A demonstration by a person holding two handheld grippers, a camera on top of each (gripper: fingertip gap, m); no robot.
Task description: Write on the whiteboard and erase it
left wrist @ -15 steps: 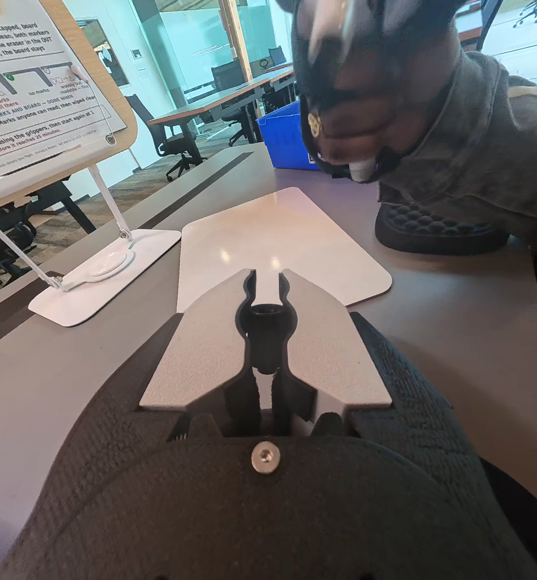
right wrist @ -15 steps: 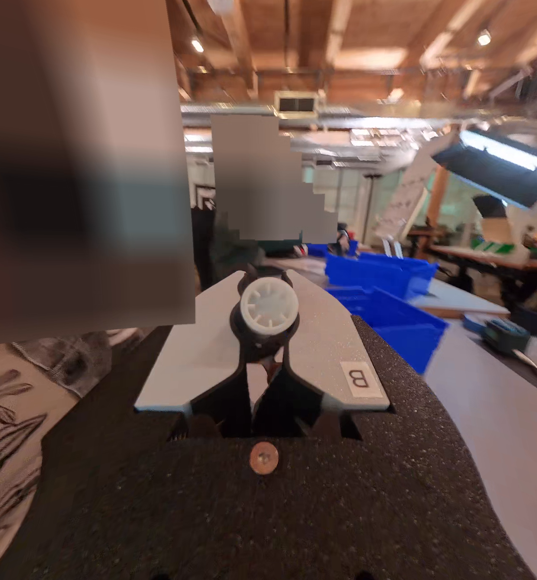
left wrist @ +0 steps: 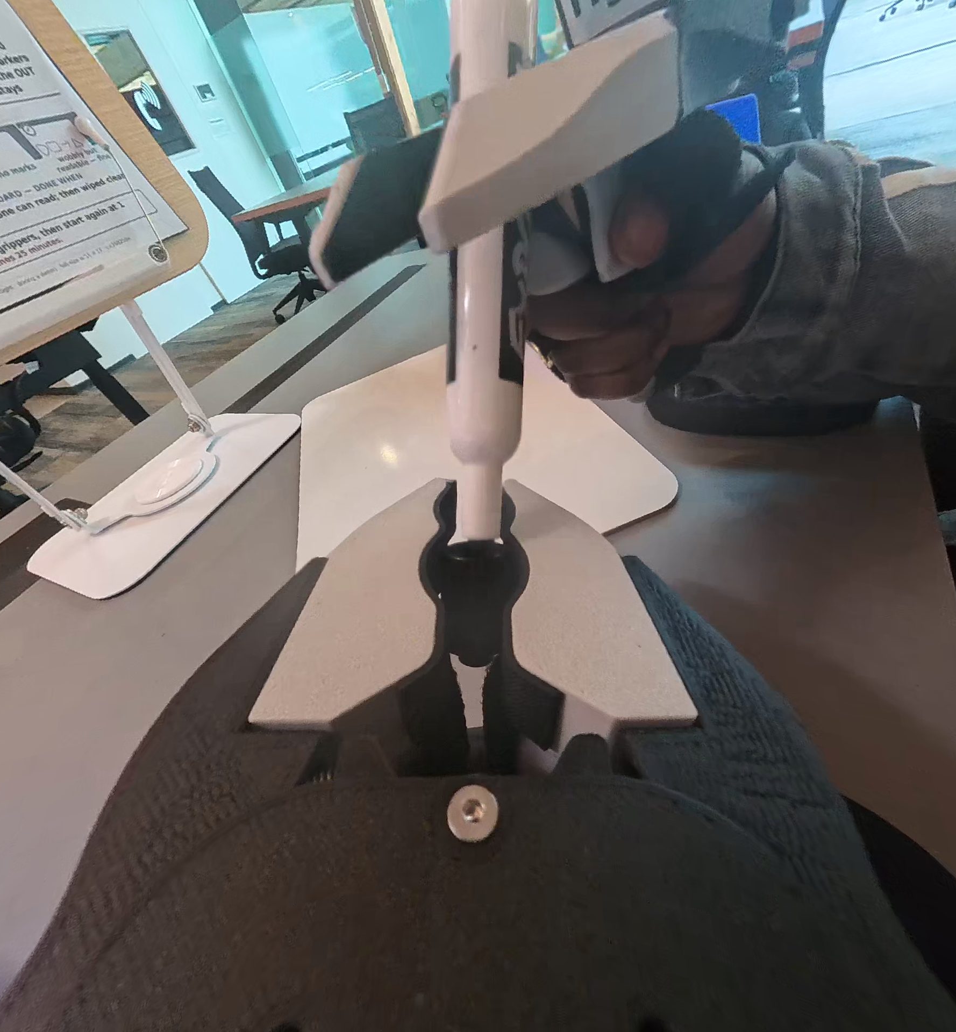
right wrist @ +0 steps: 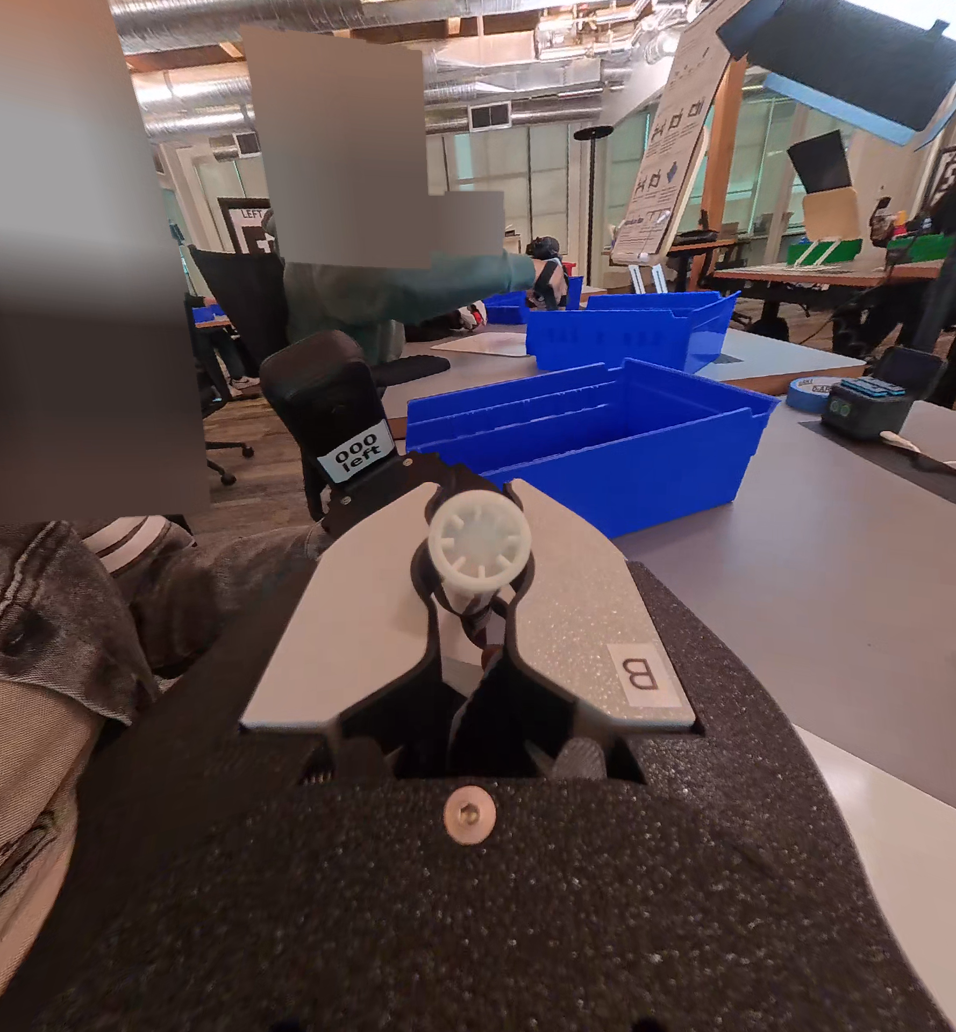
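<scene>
Recapping step, by the look of it: left gripper [left wrist: 473, 536] clamped on the black marker cap [left wrist: 471, 564], mouth up; right gripper [right wrist: 473, 550] clamped on the white marker [left wrist: 478, 313], nib end sitting at the cap mouth. Keep barrel and cap on one axis, push straight down till it seats, no sideways load, left grip firm so the cap doesn't tip. Whiteboard [left wrist: 576, 469] lies flat on the grey table [left wrist: 772, 586] just behind the cap, looks clean. White document stand [left wrist: 146, 502] sits left of the board, blue bin [right wrist: 632, 447] is near the right gripper; neither blocks the push
</scene>
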